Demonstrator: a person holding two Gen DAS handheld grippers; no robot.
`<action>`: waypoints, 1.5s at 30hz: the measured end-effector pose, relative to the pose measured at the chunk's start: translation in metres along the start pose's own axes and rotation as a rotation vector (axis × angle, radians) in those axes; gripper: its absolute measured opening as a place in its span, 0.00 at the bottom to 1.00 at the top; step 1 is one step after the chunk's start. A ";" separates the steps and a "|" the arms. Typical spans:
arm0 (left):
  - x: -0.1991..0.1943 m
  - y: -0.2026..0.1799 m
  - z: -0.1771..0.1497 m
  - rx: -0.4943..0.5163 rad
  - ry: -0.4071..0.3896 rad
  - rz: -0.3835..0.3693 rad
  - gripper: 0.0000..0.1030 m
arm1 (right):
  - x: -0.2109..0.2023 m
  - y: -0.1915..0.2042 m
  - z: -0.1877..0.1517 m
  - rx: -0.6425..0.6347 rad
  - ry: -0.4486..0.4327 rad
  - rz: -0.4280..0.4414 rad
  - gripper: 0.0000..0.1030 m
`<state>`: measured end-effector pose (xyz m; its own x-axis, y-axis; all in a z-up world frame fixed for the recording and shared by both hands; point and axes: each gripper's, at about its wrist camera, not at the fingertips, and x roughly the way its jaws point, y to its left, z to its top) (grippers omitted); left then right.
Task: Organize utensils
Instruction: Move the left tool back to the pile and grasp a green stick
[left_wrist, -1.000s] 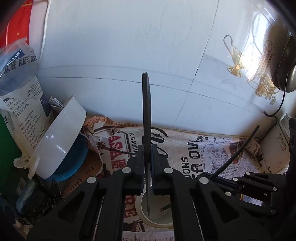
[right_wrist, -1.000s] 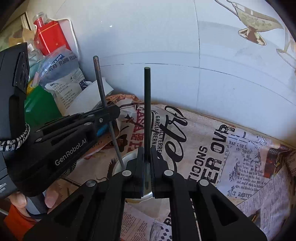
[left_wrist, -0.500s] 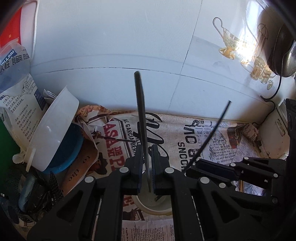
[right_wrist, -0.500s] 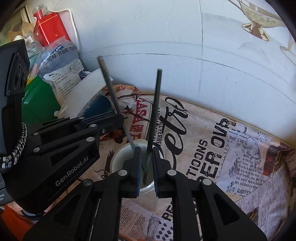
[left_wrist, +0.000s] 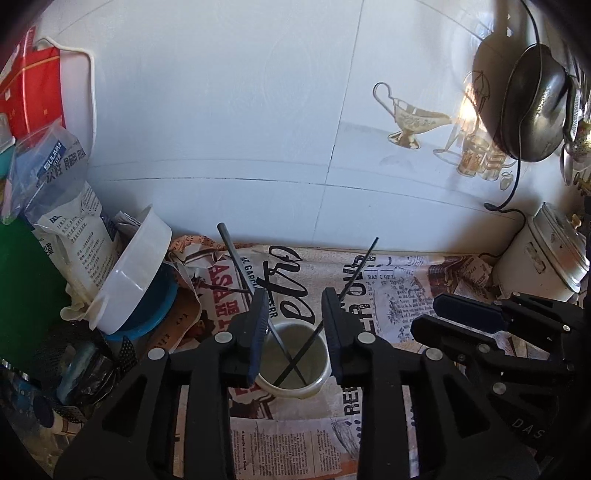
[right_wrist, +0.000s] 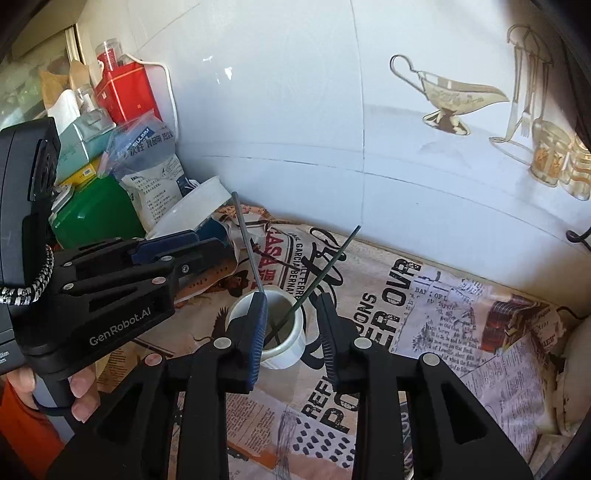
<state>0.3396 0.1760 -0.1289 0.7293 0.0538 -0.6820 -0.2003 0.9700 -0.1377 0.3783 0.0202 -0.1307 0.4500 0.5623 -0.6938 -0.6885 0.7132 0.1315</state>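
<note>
Chopsticks are both sitting in the white cup now, crossed like an X inside it. One chopstick leans out to the left, the other chopstick leans to the right, tips down in the cup and tops sticking up past the rim. Cup stands on the newspaper covering the counter, close to the tiled wall.

Left gripper has its jaws spread wide, one finger on either side of the cup, nothing pinched. Right gripper is the same deal, jaws apart and empty, hovering just in front of the cup with the sticks showing between its fingers. The two grippers sit side by side.

Off to the left there's a tilted white bowl leaning against a blue thing, plus a plastic bag with printed text.
</note>
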 end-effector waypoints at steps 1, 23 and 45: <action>-0.005 -0.004 0.000 0.002 -0.008 -0.001 0.31 | -0.005 0.000 -0.001 -0.003 -0.009 -0.007 0.27; -0.013 -0.112 -0.051 0.008 0.047 -0.102 0.64 | -0.103 -0.095 -0.094 0.124 -0.022 -0.223 0.41; 0.113 -0.172 -0.155 0.108 0.453 -0.124 0.56 | -0.022 -0.172 -0.226 0.382 0.371 -0.217 0.46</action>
<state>0.3549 -0.0217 -0.2937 0.3802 -0.1496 -0.9127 -0.0428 0.9829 -0.1789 0.3580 -0.2089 -0.2984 0.2808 0.2505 -0.9265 -0.3168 0.9354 0.1569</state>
